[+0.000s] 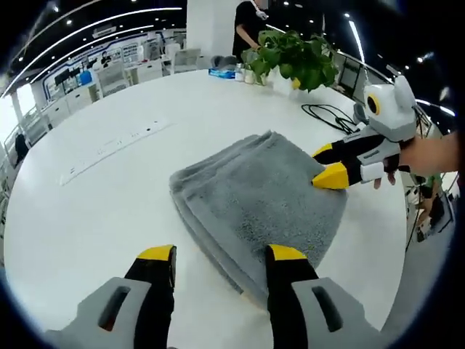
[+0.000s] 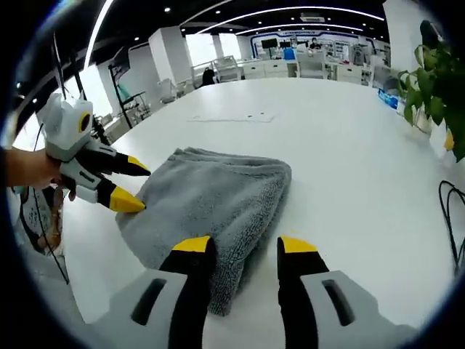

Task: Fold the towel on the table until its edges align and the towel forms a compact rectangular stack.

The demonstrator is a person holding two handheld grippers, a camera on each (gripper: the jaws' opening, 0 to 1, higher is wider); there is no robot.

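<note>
- Your left gripper (image 1: 219, 256) stands with its yellow-tipped black jaws parted and nothing between them. One tip is over bare counter, the other just at the near edge of the towel. In the right gripper view it comes in from the left side (image 2: 133, 185), jaws apart there too, the lower tip touching the towel's edge.
- The grey terry towel (image 1: 258, 200) lies near the middle of the round white counter (image 1: 94, 211), already folded over on itself. You can see 2 or more layers stacked along its left edge in the left gripper view.
- As a judgement: the fold is well along but not finished. The outline is a rounded, lopsided pad rather than a clean rectangle, and the layers look stepped instead of lined up.
- In the right gripper view the towel (image 2: 211, 200) bulges at its far right corner and droops toward your jaws, so at least 1 more fold or a squaring-up looks due.
- Your right gripper (image 2: 245, 247) is also open and empty, its tips hovering over the towel's near edge. In the left gripper view it reaches in from the right (image 1: 325, 164), with the lower tip resting on the towel.
- A leafy green potted plant (image 1: 294, 58) and a black cable (image 1: 330, 115) sit well apart from the towel on the far side.
</note>
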